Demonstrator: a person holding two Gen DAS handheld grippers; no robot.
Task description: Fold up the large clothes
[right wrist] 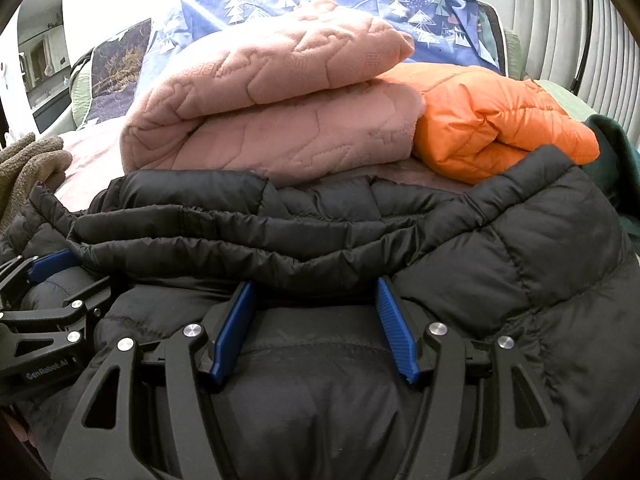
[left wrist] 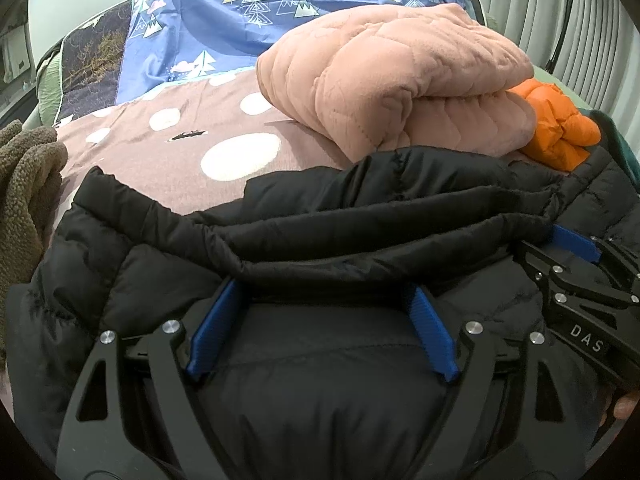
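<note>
A black puffer jacket [left wrist: 320,392] lies on the bed close in front of both cameras, with a folded ridge [left wrist: 360,224] of its fabric across the middle; it also fills the lower right wrist view [right wrist: 520,248]. My left gripper [left wrist: 324,292] is open, its blue pads resting on the jacket with the tips under the ridge. My right gripper [right wrist: 316,284] is open the same way, tips at the ridge. The right gripper shows at the right of the left wrist view [left wrist: 576,256]; the left gripper shows at the left of the right wrist view [right wrist: 52,280].
A folded pink quilted garment [left wrist: 400,84] and a folded orange puffer [right wrist: 500,120] lie just behind the jacket. A brown fleece [left wrist: 24,176] sits at the left. The bed has a pink dotted sheet [left wrist: 160,152] and a blue tree-print cover [left wrist: 224,20].
</note>
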